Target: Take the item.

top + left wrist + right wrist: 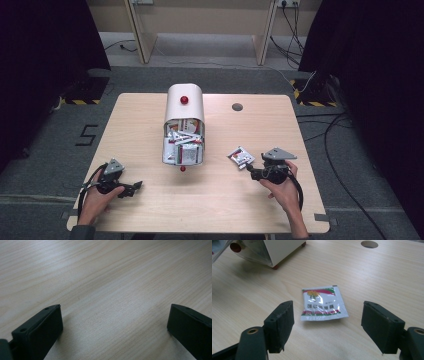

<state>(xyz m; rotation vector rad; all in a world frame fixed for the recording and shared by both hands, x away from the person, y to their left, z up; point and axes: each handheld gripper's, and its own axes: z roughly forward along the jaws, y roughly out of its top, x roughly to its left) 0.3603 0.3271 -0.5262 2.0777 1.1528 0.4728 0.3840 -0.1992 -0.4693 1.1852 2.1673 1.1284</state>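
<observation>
Sachet [323,304] flat on counter [220,200], right side, near edge, just ahead of my right claw [327,326]. Right claw jaws spread wide, gripping nothing, sachet apart from both pads. Left claw [113,327] open over bare wood, near left. White box [184,102] mid-counter, packets spilling from open front.

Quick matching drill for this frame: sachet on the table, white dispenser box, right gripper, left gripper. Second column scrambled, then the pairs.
Things:
1. loose sachet
2. white dispenser box
3. right gripper
4. left gripper

States:
A. jaws open over bare table wood
B. lies flat on the table, nothing pressing on it
C. jaws open either side of the sachet, not touching it
D. stands mid-table, stuffed with sachets

Pairs: 1-B, 2-D, 3-C, 4-A
</observation>
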